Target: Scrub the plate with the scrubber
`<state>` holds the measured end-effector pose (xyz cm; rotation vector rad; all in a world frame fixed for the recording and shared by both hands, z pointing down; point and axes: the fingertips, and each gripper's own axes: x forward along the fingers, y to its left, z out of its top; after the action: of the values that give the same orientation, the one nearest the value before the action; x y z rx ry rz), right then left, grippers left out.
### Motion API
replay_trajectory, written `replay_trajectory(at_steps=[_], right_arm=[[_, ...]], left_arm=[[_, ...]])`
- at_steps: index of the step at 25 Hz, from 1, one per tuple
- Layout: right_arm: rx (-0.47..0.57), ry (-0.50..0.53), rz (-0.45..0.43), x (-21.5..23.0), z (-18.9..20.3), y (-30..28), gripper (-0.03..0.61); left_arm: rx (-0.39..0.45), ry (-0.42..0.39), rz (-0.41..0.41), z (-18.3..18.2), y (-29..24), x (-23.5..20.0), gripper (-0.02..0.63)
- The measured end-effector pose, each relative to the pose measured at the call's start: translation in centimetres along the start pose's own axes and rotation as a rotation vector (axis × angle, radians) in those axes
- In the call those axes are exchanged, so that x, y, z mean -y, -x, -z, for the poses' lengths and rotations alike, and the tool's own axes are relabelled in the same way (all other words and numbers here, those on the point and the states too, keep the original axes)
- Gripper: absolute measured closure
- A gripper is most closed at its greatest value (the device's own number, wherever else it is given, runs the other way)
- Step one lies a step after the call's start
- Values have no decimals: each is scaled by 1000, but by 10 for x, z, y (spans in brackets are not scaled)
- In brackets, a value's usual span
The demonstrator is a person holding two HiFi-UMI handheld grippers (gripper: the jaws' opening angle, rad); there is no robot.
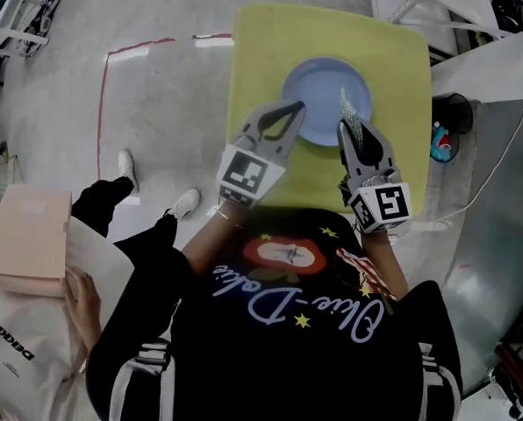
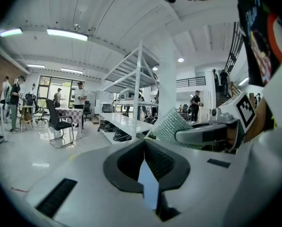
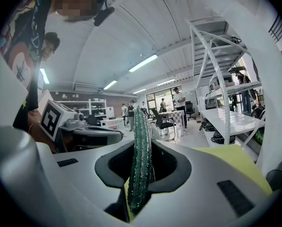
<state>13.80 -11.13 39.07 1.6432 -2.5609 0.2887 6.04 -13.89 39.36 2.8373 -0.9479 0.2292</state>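
While we hold both claws over the near half of the yellow-green bench, the scene runs like this from the left. A pale pink box sits at the far left, just above another person's hand. Two white shoes stand on the grey floor, close to a red tape line.

Next comes our left claw, pointing almost level, its tip over the left rim of the plate. Its two jaws meet at the tips with nothing clamped between them. In the left gripper view a pale blue sliver fills the slot below the tips. We take it for the plate seen beyond the jaws, though that view is too narrow to be sure.

The plate is round and light blue, and it lies flat on the middle of the bench.

Our right claw comes next, squeezed tight on the scrubber. This is a green and silver mesh pad standing on edge between the jaws and sticking out past them. From the head view it sits over the plate's right rim, and we cannot tell whether it touches.

Past the bench's right edge lies a small blue and red thing, too small to name.
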Motion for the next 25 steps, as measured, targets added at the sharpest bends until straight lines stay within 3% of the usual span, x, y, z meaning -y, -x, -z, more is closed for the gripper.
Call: replay_trajectory(at_steps=[13, 25], right_arm=[[38, -44, -13, -1, -6, 1, 517], [28, 44, -24, -5, -14, 0, 518]], left_arm=[[2, 14, -9, -3, 2, -2, 611], [59, 3, -5, -19, 1, 2, 611]])
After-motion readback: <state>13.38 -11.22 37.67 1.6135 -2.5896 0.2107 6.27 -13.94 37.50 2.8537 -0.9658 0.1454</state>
